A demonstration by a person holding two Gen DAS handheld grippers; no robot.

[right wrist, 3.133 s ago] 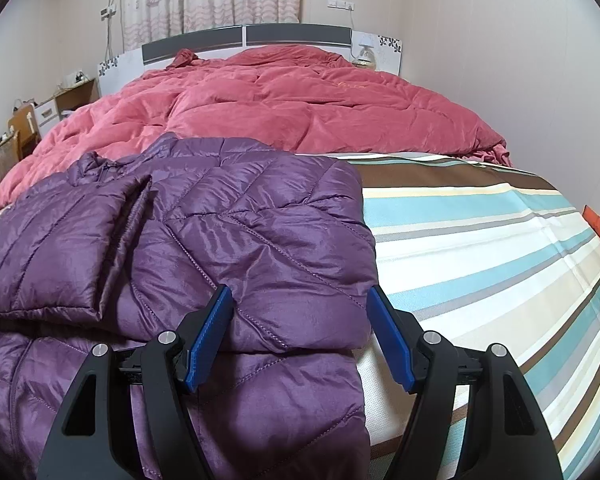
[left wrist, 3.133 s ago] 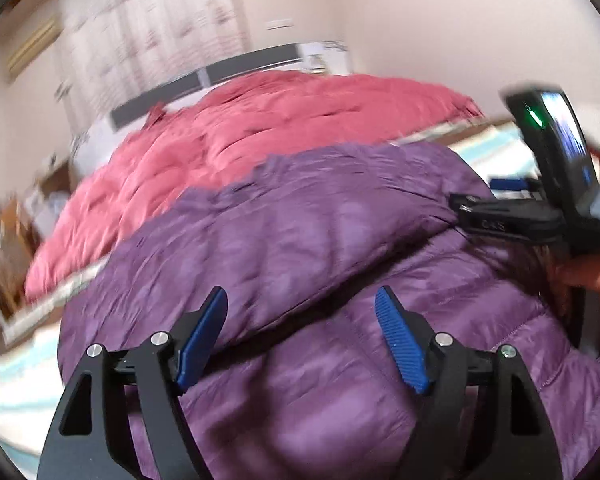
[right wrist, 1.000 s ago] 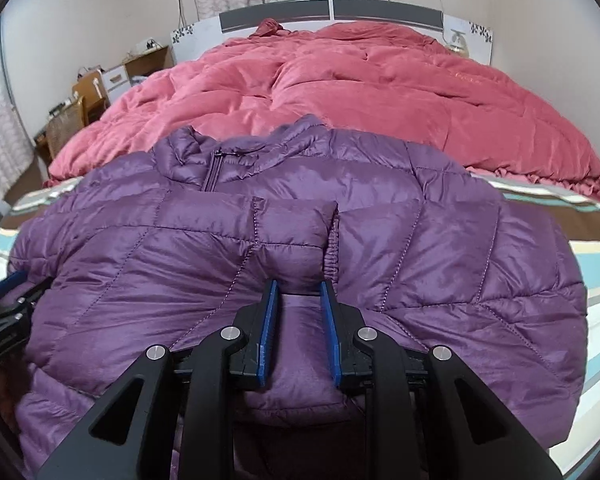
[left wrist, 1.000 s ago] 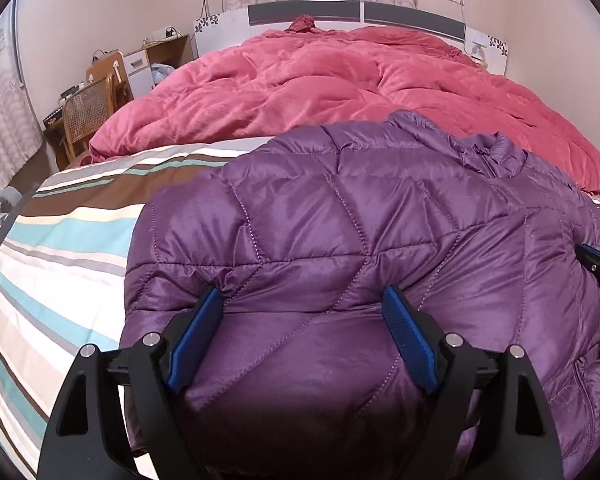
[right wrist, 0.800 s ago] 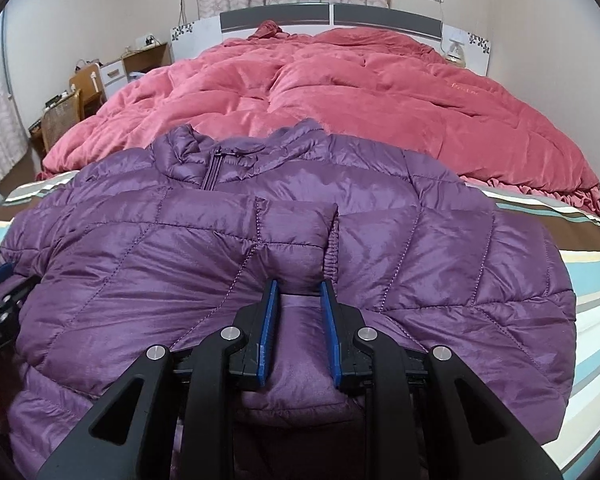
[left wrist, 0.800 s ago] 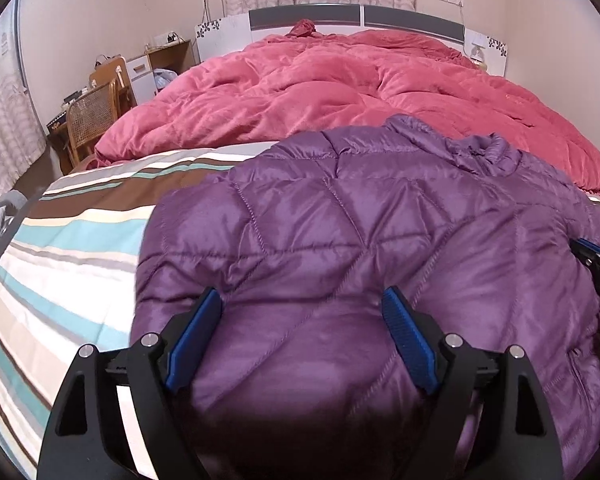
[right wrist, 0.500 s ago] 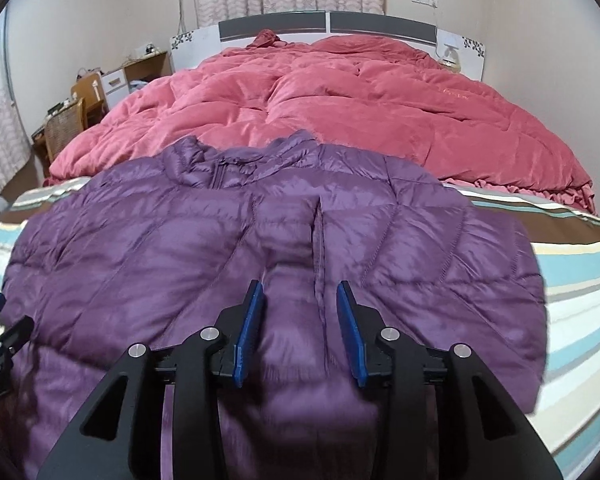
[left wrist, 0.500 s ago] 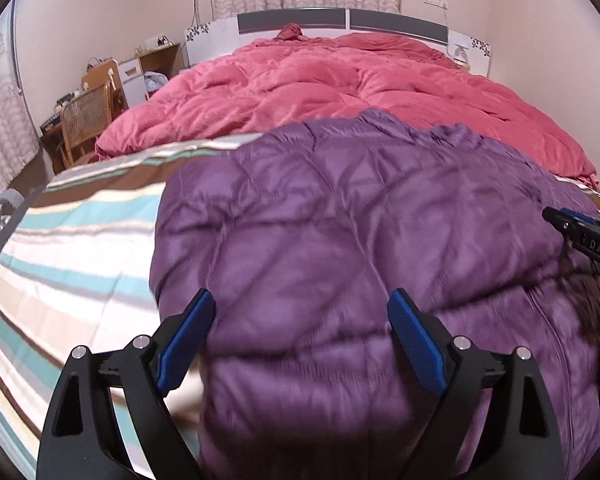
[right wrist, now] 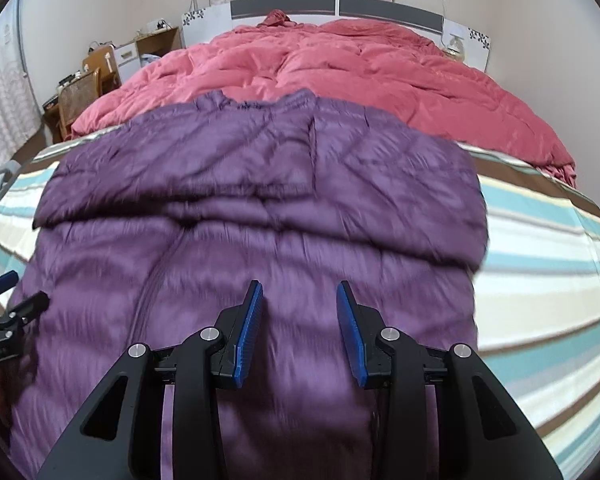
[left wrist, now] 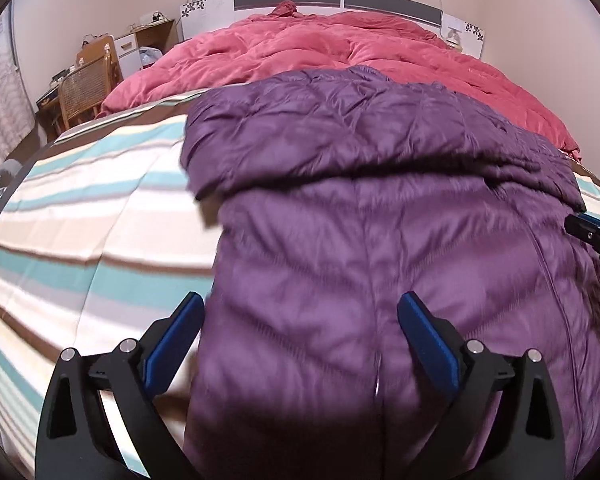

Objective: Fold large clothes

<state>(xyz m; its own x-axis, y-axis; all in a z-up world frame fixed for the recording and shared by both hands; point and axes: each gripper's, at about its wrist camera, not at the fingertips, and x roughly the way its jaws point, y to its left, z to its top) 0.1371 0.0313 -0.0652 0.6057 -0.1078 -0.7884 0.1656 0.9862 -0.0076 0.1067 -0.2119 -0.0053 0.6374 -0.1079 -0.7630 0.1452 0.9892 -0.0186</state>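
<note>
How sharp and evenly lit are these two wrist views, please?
Left wrist view: the purple jacket and striped sheet are smeared by motion blur near the left tongs, and the far pink duvet is sharper. Right wrist view: the same blur near the right tongs. Both: fisheye bending, dark corners.

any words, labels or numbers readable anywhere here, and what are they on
None can be read for certain.
Right gripper body, at the edge of the left wrist view: small pale marks, too blurred to read.
Left gripper body, at the edge of the right wrist view: faint pale lettering, too small and blurred to read.
Purple jacket, pink duvet, striped sheet: no text visible.
</note>
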